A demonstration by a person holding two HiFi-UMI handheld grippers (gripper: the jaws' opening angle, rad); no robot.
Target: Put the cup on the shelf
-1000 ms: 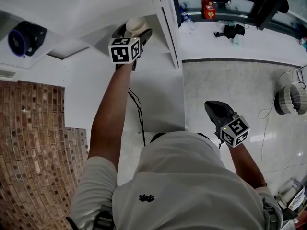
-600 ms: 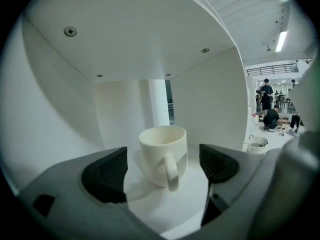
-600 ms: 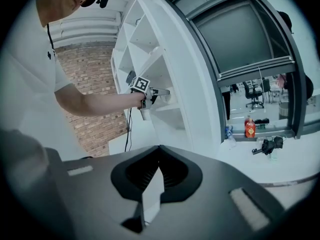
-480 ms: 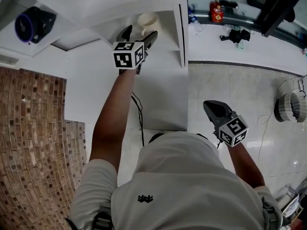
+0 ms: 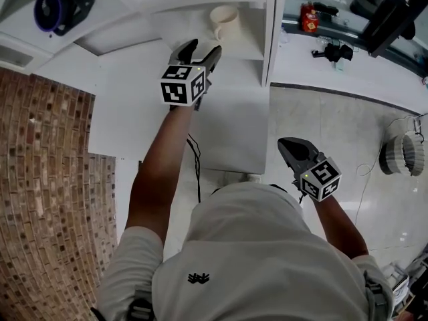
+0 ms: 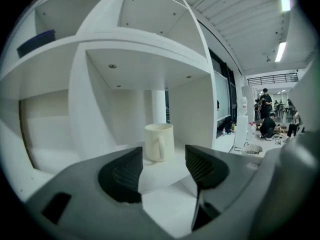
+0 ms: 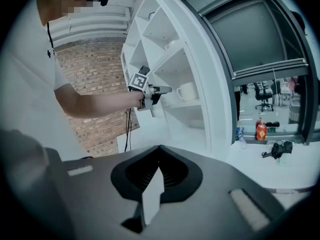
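Left tool (image 5: 202, 47) back from cup (image 5: 225, 20), jaws narrower, empty.

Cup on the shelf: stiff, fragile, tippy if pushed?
Probably rigid and breakable: the cup looks ceramic. Likely stable when nudged: it stands upright, straight-walled, its base about as wide as its rim. The smooth wall may slip in a grip; the handle might offer purchase.

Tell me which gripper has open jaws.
The left gripper: its jaws stand apart and empty, having just been closing; the cup stands beyond them. The right gripper has shut jaws.
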